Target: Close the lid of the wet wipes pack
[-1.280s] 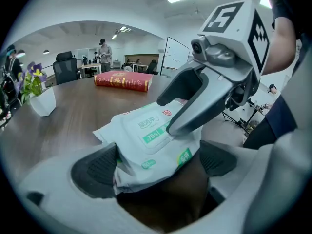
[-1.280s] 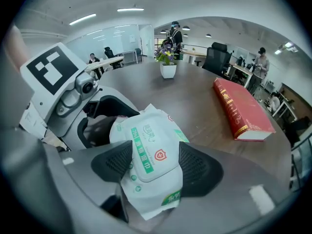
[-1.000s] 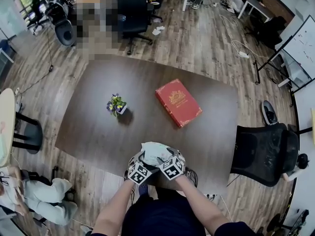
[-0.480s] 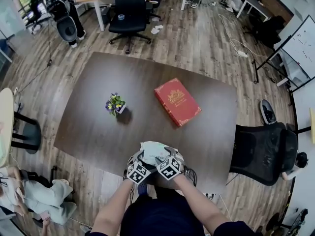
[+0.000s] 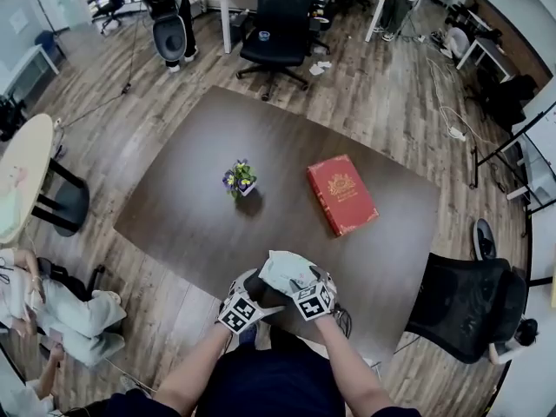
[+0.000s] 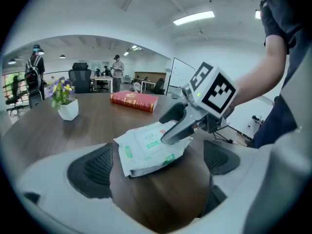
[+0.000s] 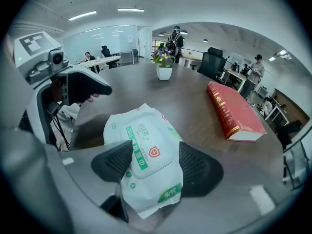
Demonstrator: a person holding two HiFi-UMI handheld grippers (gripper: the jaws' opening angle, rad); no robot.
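Now the left hand-held gripper (image 6: pixel 156 165), jaws apart and empty, has lifted away; the right hand-held gripper (image 7: pixel 155 165) clamps the white-green plastic wipes pack (image 7: pixel 141 128), its lid (image 7: pixel 148 152) seemingly closed.

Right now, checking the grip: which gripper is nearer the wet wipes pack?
Right. The right gripper grips the wet wipes pack between its fingers. The left gripper is open, facing the pack without touching it.
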